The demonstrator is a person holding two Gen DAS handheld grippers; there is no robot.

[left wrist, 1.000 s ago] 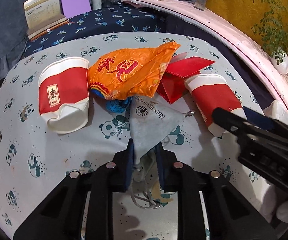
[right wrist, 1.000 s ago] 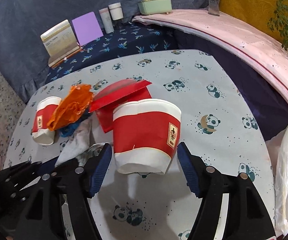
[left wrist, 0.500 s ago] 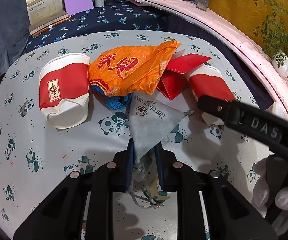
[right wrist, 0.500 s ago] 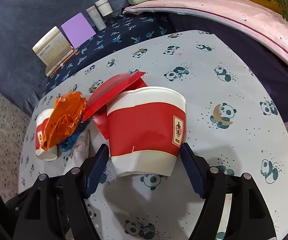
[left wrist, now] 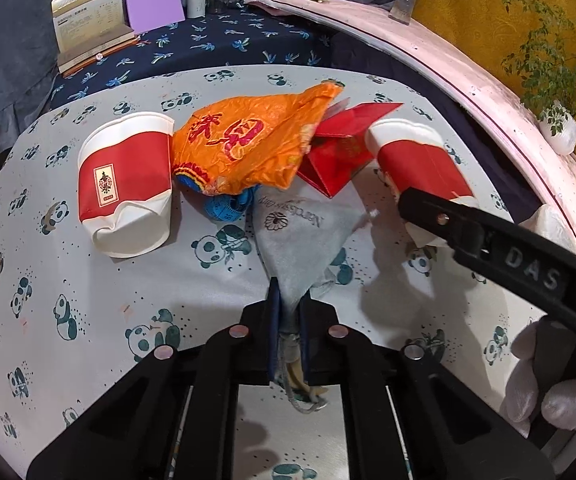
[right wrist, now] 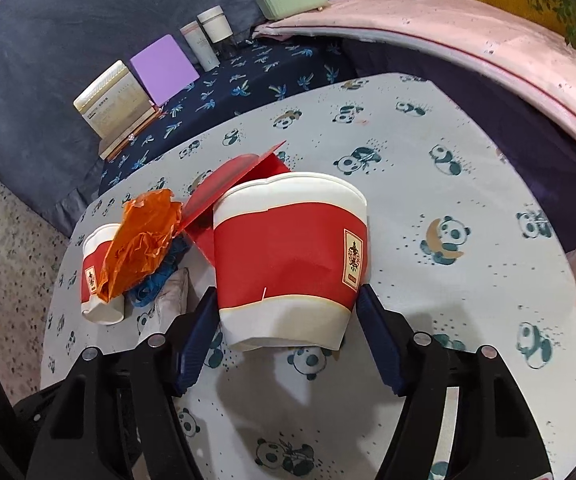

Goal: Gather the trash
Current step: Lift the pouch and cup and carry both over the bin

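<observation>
1. My left gripper (left wrist: 289, 320) is clenched on the narrow end of a grey printed cloth pouch (left wrist: 302, 236), which fans out toward 12 o'clock across the panda-print tablecloth (left wrist: 67, 280).
2. My right gripper (right wrist: 288, 320) has its blue pads (right wrist: 376, 340) touching both sides of a crumpled red-and-white paper cup (right wrist: 290, 256) lying on its side, grasping it near the base.
3. At 11 o'clock from the pouch I see a second red-and-white paper cup (left wrist: 125, 184), dented, on its side.
4. A crinkled orange plastic bag (left wrist: 247, 144) lies between the cups, overlapping a red paper envelope (left wrist: 340, 152) and a blue tangle (left wrist: 223, 206).
</observation>
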